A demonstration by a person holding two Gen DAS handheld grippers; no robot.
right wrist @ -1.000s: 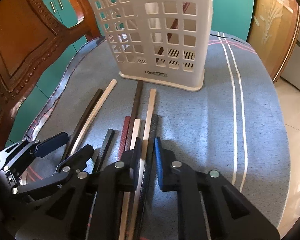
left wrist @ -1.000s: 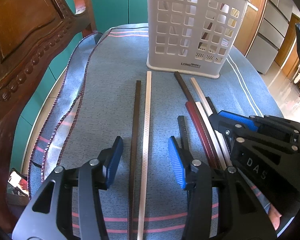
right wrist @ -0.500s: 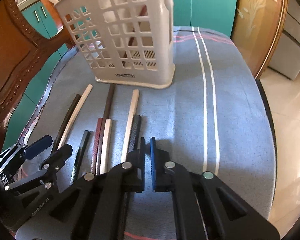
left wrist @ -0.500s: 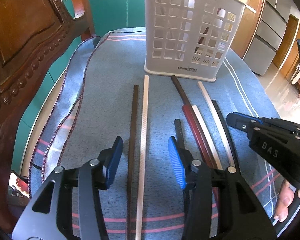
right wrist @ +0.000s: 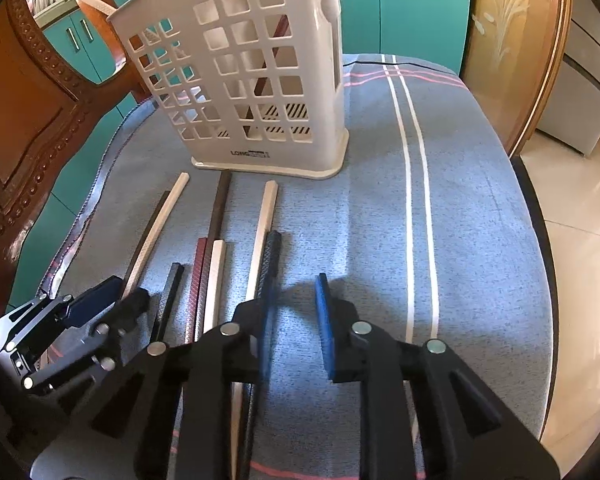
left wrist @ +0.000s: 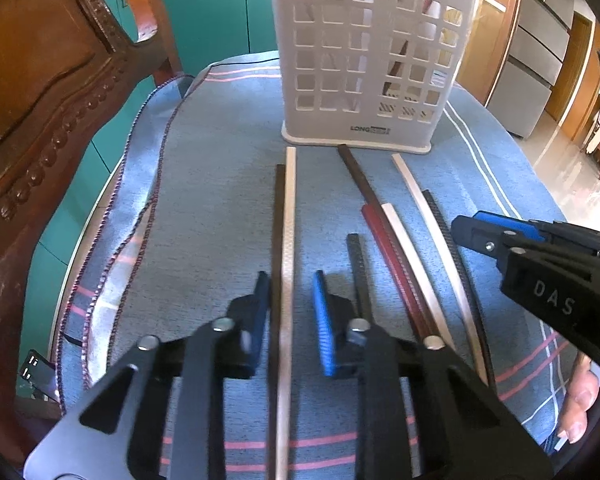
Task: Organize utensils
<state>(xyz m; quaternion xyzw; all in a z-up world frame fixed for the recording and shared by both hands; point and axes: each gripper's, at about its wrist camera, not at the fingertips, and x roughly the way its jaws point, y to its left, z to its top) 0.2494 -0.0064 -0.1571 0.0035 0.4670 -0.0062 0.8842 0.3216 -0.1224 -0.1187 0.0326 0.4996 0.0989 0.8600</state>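
Utensil basket [left wrist: 364,60] base label: "LONG…"; gripper [left wrist: 496,232]: "DAS".

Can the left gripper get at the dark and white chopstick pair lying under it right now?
Probably yes: the left gripper is closing with the dark chopstick and white chopstick already between its jaws, nothing blocking.

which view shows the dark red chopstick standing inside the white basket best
The right wrist view: the dark red chopstick shows as a long slanted bar through the white plastic lattice basket. The left wrist view gives only short dark slivers behind the holes.
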